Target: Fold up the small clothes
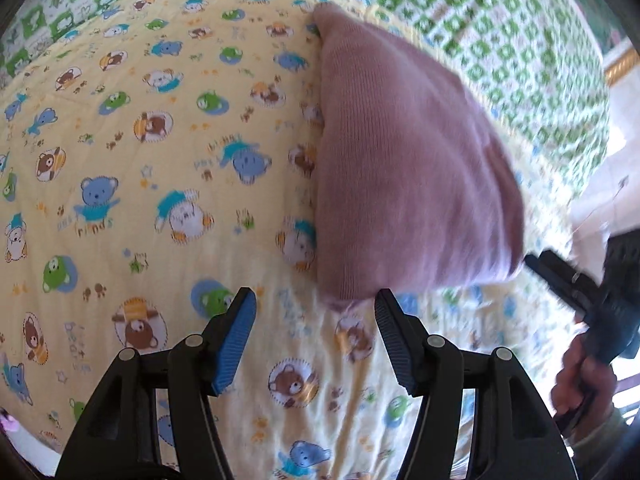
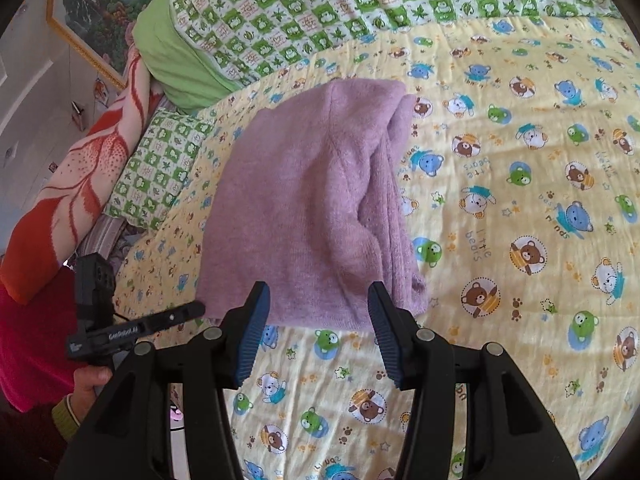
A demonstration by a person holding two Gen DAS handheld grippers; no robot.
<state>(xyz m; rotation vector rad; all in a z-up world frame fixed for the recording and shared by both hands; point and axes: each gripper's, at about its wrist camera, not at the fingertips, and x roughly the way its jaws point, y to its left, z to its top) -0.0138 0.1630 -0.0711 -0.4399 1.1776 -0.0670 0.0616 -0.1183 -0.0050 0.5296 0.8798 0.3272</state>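
Folded pink knit garment lying flat on the yellow bear-print sheet, centre of the right wrist frame, with layered edges stacked along its right side. Same garment filling the upper right centre of the left wrist frame, somewhat blurred. Left gripper at the bottom centre of its own frame, blue-padded fingers spread wide, nothing between them, tips just short of the garment's near corner. Right gripper at the bottom centre of its frame, likewise released and empty, tips overlapping the garment's near hem in the picture, contact not clear. Left gripper seen again at the lower left of the right wrist frame, beside the garment's left corner, held by a hand. Right gripper seen at the right edge of the left wrist frame, close to the garment's lower right corner, also hand-held. Green-and-white checked quilt across the top of the right wrist frame, a green pillow at upper left, a red-and-white patterned blanket down the left edge, a framed picture in the top left corner.
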